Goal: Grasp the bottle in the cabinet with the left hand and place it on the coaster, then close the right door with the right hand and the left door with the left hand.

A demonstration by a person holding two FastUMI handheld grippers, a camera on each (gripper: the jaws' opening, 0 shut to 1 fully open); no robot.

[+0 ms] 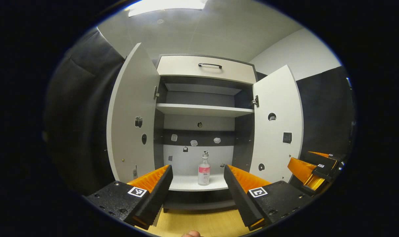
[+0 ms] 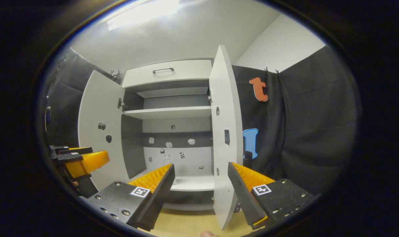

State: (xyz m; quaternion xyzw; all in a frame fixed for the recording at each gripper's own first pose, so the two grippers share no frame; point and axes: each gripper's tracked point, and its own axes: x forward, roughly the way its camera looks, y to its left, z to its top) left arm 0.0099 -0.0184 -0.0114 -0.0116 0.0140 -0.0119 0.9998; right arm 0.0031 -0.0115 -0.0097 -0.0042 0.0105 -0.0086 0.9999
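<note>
The bottle (image 1: 204, 170) stood upright on the cabinet's bottom shelf (image 1: 186, 183), both doors swung wide. The left gripper (image 1: 197, 184) was lined up with it, jaws spread and empty; the right gripper (image 2: 201, 184) likewise. The reach was judged underway; advancing around the bottle was required next.

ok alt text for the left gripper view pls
An open hand-held gripper faces a cabinet with both doors swung wide, a small bottle with a pink label standing upright on its lowest shelf. The other hand-held gripper shows at right.
</note>
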